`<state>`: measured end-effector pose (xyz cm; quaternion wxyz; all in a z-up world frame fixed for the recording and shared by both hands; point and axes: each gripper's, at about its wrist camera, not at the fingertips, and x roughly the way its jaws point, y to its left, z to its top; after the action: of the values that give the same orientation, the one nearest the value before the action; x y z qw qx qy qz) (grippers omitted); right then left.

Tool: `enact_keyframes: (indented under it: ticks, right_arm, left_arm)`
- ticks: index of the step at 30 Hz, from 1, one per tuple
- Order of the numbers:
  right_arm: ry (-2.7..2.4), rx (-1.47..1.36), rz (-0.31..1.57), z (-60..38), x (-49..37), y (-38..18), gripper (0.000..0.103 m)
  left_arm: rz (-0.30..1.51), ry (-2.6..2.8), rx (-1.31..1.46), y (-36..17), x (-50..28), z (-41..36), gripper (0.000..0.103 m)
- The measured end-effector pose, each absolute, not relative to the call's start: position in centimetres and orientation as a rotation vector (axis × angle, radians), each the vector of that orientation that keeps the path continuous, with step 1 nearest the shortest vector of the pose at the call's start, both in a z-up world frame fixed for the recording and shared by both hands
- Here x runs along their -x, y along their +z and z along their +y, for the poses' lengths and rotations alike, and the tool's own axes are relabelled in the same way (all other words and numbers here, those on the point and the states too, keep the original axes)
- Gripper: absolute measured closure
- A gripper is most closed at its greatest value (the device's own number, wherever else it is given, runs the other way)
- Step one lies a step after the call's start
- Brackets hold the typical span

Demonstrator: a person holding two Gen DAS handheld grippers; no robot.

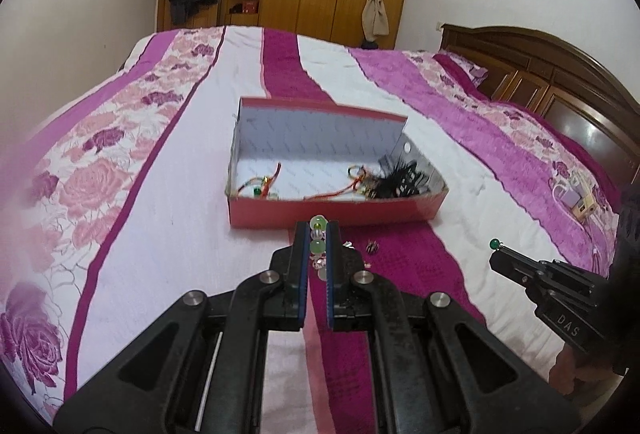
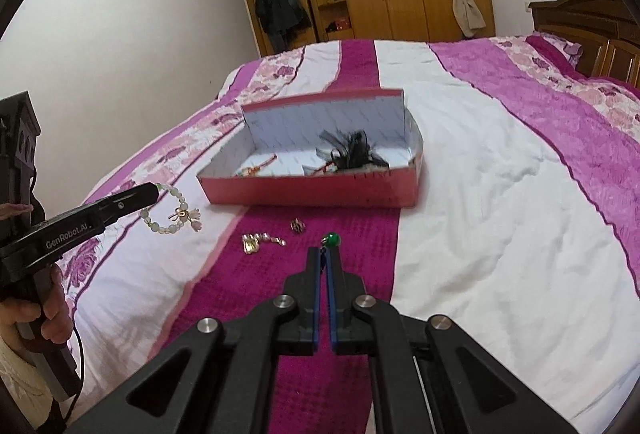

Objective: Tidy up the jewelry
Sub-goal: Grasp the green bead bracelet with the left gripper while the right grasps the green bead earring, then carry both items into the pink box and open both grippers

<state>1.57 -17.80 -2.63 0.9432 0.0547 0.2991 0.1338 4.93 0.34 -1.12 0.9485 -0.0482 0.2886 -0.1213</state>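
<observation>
We pinch the bead bracelet (image 1: 317, 234) in our left gripper (image 1: 318, 230), red box (image 1: 332, 212) dead ahead, mid-frame; right gripper (image 2: 325, 254) clamps a green-bead earring (image 2: 332, 239).

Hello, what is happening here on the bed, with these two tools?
A person is sorting jewelry on a bed with a handheld gripper in each hand. The left gripper is shut on a pale green bead bracelet, lifted above the cover. The right gripper is shut on a small piece with a green bead. An open red box ahead already holds some red cords and a black feather piece. A few small gold pieces lie on the cover before the box.
</observation>
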Motion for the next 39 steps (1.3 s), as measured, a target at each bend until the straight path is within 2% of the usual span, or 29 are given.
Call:
enact_keyframes:
  ticks: [22, 39]
  right_arm:
    - [0.296, -0.109, 0.461, -16.0, -4.2, 2.5, 0.099]
    - [0.274, -0.125, 0.423, -15.8, -9.0, 3.6, 0.099]
  left_arm:
    - [0.447, -0.225, 0.049, 2.8, -6.7, -0.3, 0.103]
    - [0.390, -0.198, 0.086, 2.6, -11.3, -0.3, 0.103]
